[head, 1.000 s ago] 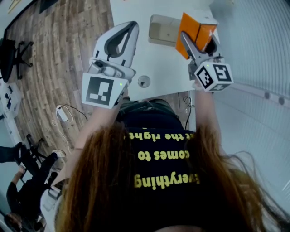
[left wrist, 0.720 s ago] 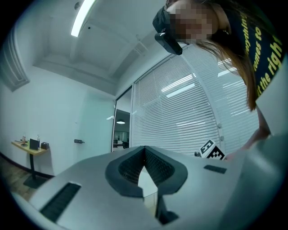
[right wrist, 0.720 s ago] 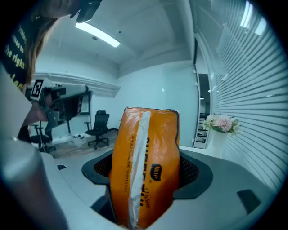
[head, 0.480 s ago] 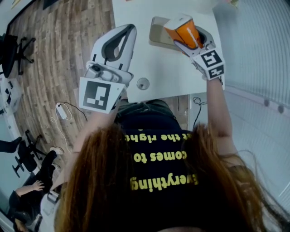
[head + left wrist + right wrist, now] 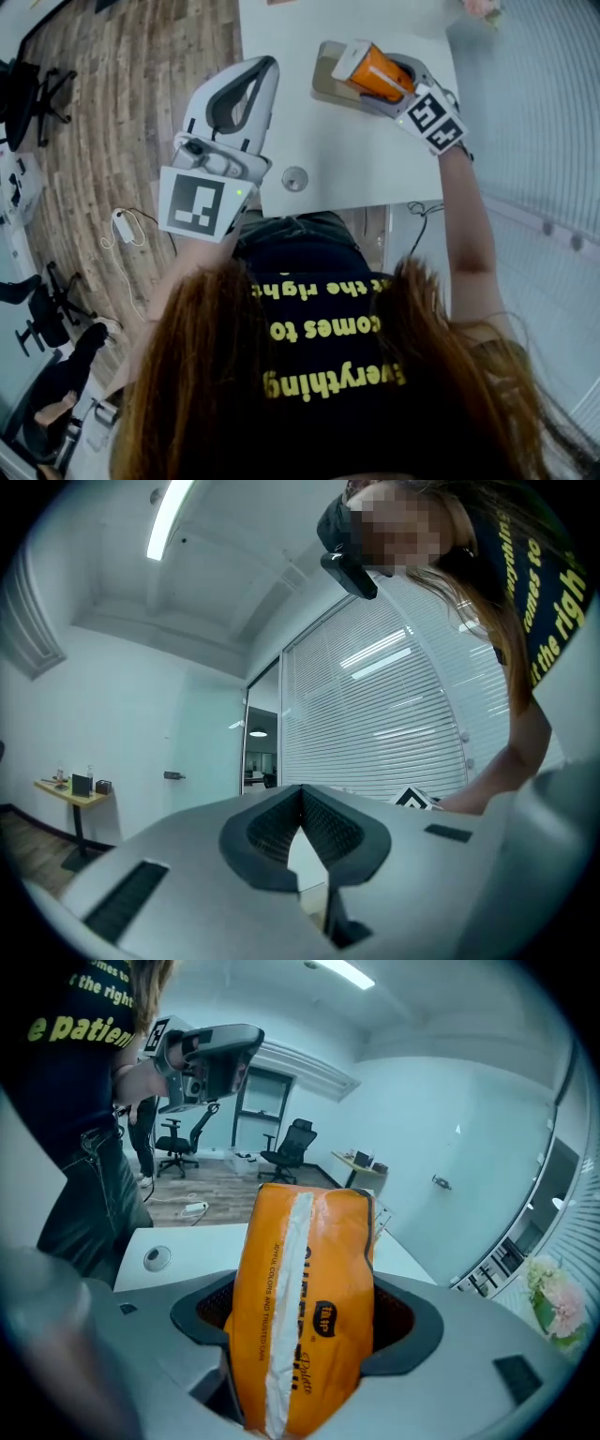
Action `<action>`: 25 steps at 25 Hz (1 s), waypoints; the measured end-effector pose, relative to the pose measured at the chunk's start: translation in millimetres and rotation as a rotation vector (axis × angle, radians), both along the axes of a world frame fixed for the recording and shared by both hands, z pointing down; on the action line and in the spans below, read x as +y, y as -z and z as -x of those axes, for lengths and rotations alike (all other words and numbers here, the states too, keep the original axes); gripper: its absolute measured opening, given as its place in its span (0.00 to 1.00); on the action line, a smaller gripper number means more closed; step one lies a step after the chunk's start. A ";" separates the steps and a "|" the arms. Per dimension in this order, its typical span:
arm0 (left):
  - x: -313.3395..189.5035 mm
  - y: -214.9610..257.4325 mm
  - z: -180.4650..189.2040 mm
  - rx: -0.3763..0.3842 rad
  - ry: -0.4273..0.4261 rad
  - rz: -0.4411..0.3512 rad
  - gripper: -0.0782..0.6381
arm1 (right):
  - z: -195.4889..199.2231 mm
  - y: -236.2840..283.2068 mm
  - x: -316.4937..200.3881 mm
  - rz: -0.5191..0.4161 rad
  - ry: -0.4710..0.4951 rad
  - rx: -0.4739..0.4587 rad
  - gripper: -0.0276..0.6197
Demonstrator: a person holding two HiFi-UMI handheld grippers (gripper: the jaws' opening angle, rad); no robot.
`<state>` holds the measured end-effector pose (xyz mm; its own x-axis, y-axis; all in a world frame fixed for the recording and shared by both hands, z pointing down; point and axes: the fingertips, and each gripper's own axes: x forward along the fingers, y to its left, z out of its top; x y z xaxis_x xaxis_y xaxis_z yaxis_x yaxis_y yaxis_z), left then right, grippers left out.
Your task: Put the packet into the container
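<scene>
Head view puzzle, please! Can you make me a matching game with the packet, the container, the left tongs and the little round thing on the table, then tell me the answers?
Things:
1. packet
2. container
3. left tongs
4. round cap

Descriptions:
A. shut, nothing inside
B. beige, on the white table
C. orange, pinched in the right tongs
D. small and grey, near the table's edge

Pairs: 1-C, 2-B, 3-A, 4-D
</scene>
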<state>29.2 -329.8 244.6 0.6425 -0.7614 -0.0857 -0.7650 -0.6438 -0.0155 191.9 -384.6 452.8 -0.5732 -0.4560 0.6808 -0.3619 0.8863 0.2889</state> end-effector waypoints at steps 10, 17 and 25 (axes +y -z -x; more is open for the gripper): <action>1.9 -0.6 19.0 -0.013 0.055 0.001 0.11 | -0.2 -78.5 -19.8 0.192 0.116 0.165 0.61; 3.7 -3.3 26.6 -0.027 0.081 0.008 0.11 | 0.3 -114.5 -21.3 0.252 0.148 0.225 0.61; 2.5 -9.5 18.0 -0.032 0.067 0.021 0.11 | -7.6 -129.0 -23.9 0.287 0.143 0.272 0.65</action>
<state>11.2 -327.3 254.1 0.5926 -0.8040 -0.0495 -0.8055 -0.5919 -0.0280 199.5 -408.5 581.8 -0.3990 -0.1547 0.9038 -0.1745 0.9805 0.0909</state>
